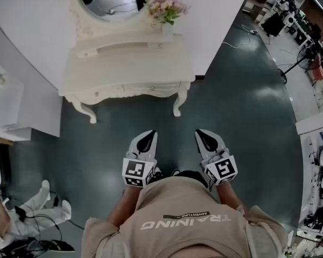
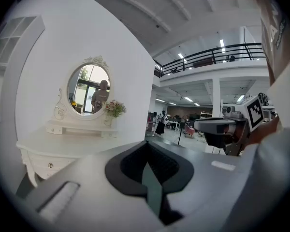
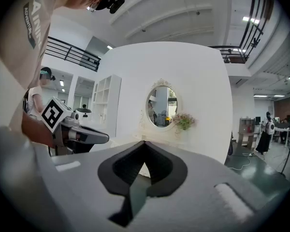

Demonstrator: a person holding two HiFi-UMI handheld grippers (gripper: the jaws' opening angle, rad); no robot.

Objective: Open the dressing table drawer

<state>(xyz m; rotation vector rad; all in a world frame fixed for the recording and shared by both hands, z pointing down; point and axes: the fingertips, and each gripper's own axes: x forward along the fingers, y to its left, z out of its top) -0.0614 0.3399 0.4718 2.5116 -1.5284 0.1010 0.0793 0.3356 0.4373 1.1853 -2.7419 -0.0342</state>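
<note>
A lab hall: mezzanine railing (image 2: 217, 52), equipment desks (image 1: 288, 21), lone dressing table (image 1: 129, 63).

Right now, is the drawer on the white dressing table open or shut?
Shut. The drawer sits flush under the dressing table top; nothing sticks out.

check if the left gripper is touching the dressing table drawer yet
Apart. The head view shows the left gripper close to the person, with a wide strip of floor between it and the drawer.
</note>
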